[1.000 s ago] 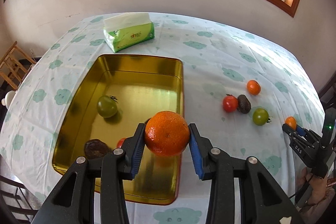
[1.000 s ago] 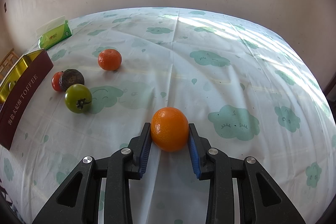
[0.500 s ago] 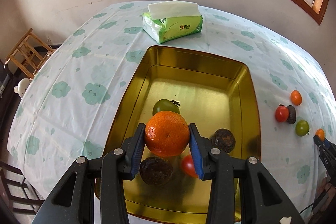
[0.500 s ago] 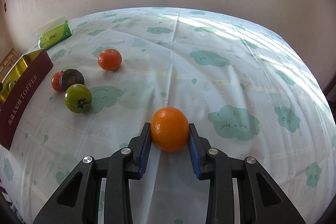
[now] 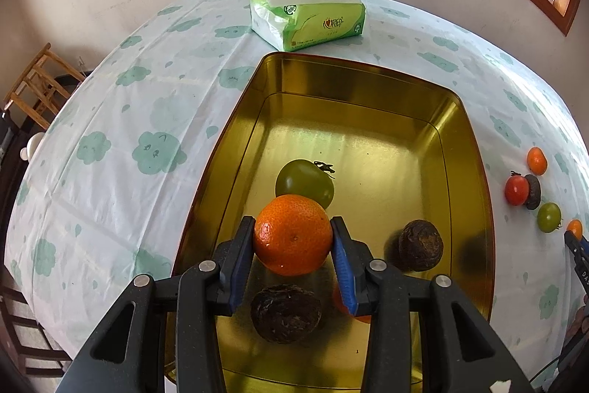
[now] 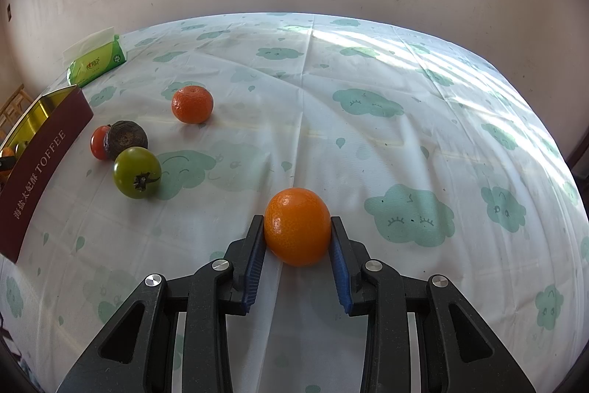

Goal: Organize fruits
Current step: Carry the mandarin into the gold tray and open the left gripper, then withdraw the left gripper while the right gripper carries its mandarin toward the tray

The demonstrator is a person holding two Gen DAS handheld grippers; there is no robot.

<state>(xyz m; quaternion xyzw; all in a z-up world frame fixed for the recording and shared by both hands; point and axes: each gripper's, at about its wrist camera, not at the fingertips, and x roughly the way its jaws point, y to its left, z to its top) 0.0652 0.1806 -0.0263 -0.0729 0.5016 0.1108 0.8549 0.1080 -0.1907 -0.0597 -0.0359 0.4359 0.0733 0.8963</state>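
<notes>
A table under a white tablecloth [image 6: 368, 69] printed with green clouds fills both views. On it sits a gold toffee tin [image 5: 368, 91], open, its dark red outer wall reading TOFFEE in the right wrist view [image 6: 40, 164]. Just beyond the tin's far end lies a green pack of tissues [image 5: 313, 21].

The left gripper [image 5: 293, 238] hangs over the near half of the tin, its blue-padded jaws closed on a mandarin [image 5: 293, 238], both pads pressed to its sides; whether the fruit touches the tin floor cannot be told. Inside the tin, just behind the held fruit, lies a green tomato [image 5: 305, 183]; a dark wrinkled passion fruit [image 5: 420, 245] sits to the right, another passion fruit [image 5: 286, 313] lies under the gripper, and a red fruit [image 5: 362, 317] shows only as a sliver behind the right finger.

The right gripper [image 6: 297, 232] points down at the cloth well to the right of the tin, its jaws closed tight on a smooth orange [image 6: 297, 227] that appears to rest on the table.

Loose on the cloth between that gripper and the tin lie a second green tomato [image 6: 137, 172], a third passion fruit [image 6: 127, 137] touching a red tomato [image 6: 98, 142], and a second mandarin [image 6: 192, 104] further back
</notes>
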